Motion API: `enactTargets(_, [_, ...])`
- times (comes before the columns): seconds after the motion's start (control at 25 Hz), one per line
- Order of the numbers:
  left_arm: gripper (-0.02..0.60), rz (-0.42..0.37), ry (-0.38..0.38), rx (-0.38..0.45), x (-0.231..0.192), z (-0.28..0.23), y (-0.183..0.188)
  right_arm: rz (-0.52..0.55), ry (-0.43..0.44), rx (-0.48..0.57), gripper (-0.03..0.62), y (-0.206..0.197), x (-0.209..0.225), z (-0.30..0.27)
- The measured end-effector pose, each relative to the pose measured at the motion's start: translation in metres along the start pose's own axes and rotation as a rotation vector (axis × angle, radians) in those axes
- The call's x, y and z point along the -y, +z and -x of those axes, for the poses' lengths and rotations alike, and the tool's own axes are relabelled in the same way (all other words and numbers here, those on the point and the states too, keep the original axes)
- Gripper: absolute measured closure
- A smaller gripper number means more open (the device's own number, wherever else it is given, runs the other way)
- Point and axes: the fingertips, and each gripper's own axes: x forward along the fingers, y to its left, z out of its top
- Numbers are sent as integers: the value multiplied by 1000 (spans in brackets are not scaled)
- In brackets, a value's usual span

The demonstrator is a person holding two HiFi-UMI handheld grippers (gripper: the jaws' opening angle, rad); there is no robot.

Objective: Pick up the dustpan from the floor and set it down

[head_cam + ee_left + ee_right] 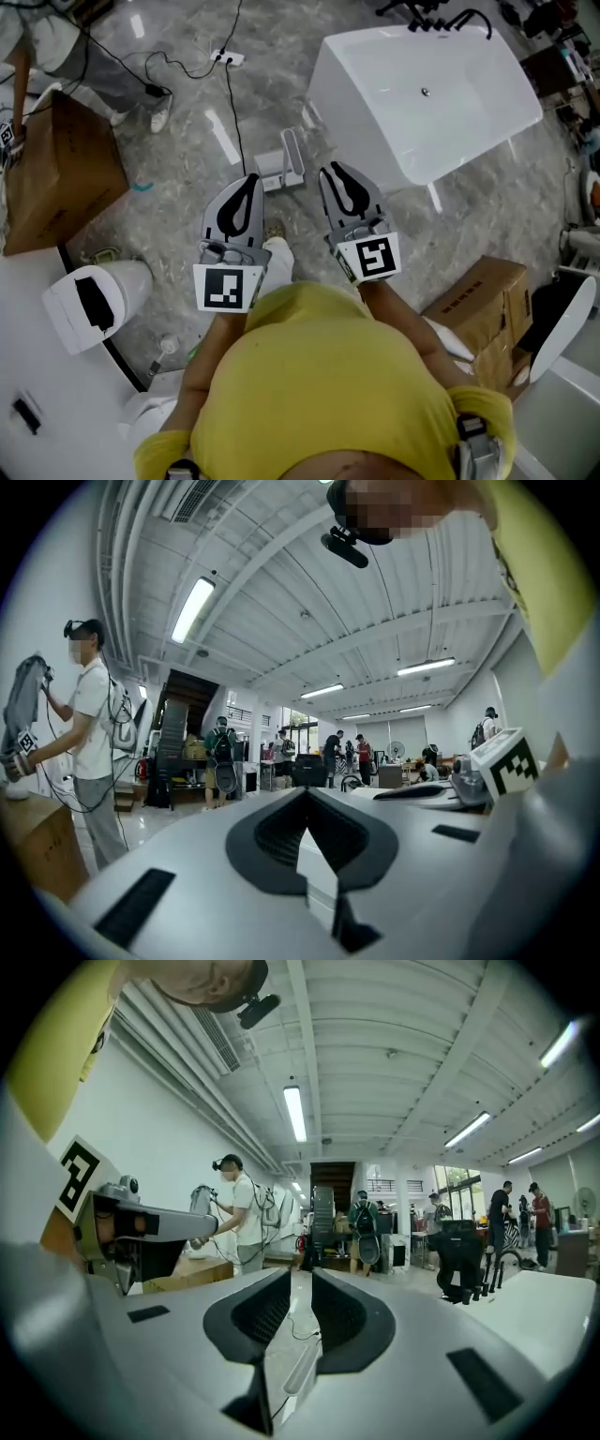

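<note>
Yellow shirt (pixel 328 394) fills the bottom of the head view, and beyond it the dustpan (pixel 281 167) lies on the floor (pixel 187 141) at frame centre, between both level grippers' tips, so the right gripper (pixel 330 171), barely parted and empty, should probably open wider and dip, while the left gripper (pixel 250 178) is closed on nothing.

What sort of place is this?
Probably a large indoor workshop or test hall, not a home: a white bathtub and what looks like a toilet stand on the open floor beside cardboard boxes, and several other people work under long ceiling lights.
</note>
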Motion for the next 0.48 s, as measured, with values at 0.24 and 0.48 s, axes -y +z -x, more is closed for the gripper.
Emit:
enactTargets(0.24, [584, 26, -46, -47, -40, -36, -20, -11, -6, -92, 484, -26, 8, -47])
enactTargets(0.48, [584, 27, -83, -79, -59, -61, -39, -61, 6, -185, 431, -50, 10, -75])
